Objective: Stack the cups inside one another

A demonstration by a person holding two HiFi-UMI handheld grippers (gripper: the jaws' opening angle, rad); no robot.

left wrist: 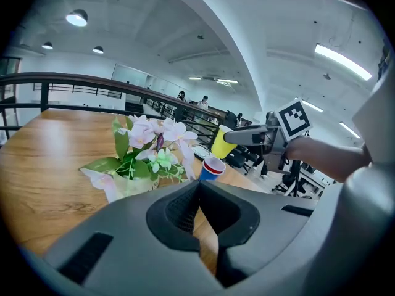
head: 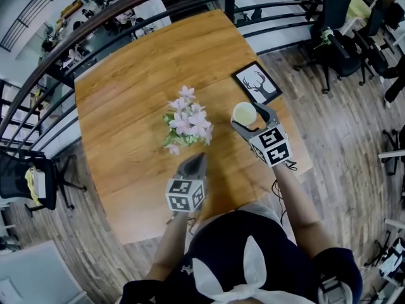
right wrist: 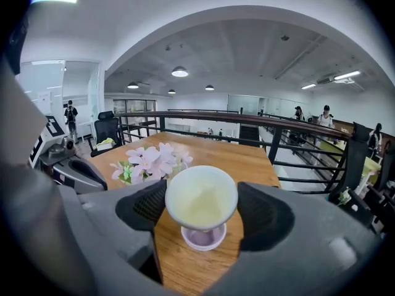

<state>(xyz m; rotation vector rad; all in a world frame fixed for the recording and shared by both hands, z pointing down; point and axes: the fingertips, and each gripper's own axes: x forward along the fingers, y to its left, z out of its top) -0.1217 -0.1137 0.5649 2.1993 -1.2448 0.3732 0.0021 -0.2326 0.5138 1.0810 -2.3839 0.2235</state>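
My right gripper [head: 252,120] is shut on a yellow cup [head: 244,114] and holds it upright in the air over the right side of the wooden table [head: 126,94]. In the right gripper view the yellow cup [right wrist: 201,199] fills the gap between the jaws, directly above a second cup [right wrist: 203,236] that stands on the table. From the left gripper view that lower cup [left wrist: 212,168] is blue with a red inside, and the yellow cup [left wrist: 221,143] hangs just above it, apart from it. My left gripper [head: 197,159] is shut and empty, near the flowers.
A pot of pink and white flowers [head: 186,122] stands mid-table, left of the cups. A black-framed deer picture [head: 257,83] lies at the table's far right edge. A dark railing [head: 126,18] runs behind the table, and office chairs stand beyond it.
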